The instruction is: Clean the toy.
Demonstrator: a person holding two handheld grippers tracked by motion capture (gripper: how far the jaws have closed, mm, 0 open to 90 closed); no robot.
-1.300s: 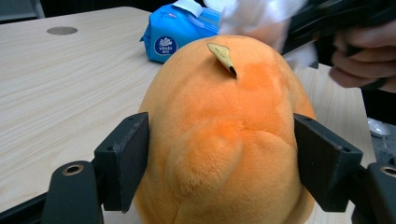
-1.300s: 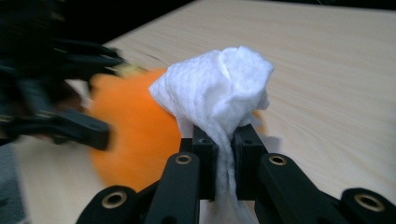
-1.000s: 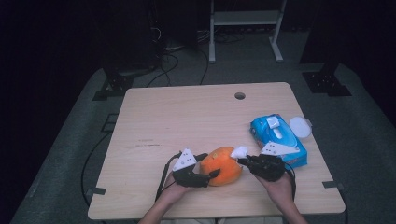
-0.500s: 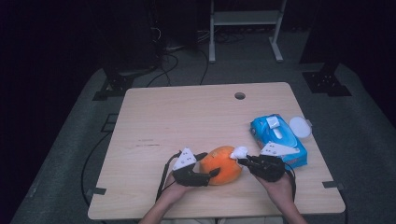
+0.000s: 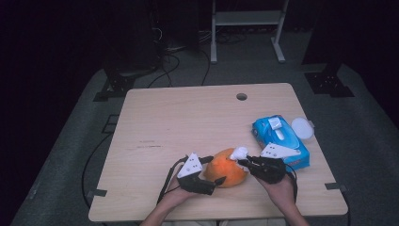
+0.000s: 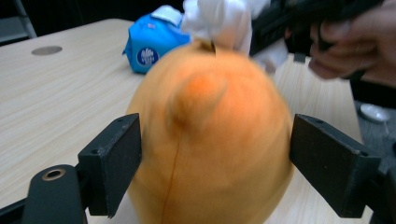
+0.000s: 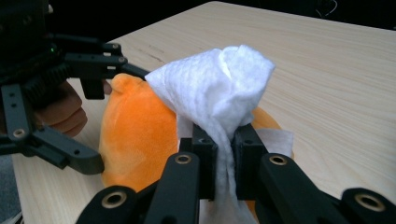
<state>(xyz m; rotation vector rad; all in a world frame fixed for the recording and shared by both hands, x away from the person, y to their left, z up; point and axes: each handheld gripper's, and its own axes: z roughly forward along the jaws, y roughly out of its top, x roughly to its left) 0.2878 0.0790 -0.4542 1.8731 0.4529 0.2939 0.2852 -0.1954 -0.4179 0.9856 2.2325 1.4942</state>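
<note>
- Near edge, left: the left gripper [image 5: 212, 170] is held around the orange plush toy [image 5: 227, 167]. Its jaws have just been opening and now stand spread on either side of the toy, with gaps visible at both pads in the left gripper view; the toy [image 6: 210, 140] is between them but not pressed.
- Near edge, right: the right gripper [image 7: 224, 140] is seen with jaws pressed together, pinching a white wipe [image 7: 217, 93], which is laid against the top of the toy.
- The toy rests on the table [image 5: 188, 122], near the front edge, between both hands.
- Judgement: with the left hold loosened, the toy is likely less steady under wiping; a re-grip or turn is probably intended.
- Farther right: a blue wipes pack [image 5: 280, 139] lies unmoved, a white lid [image 5: 302, 127] just beside it.
</note>
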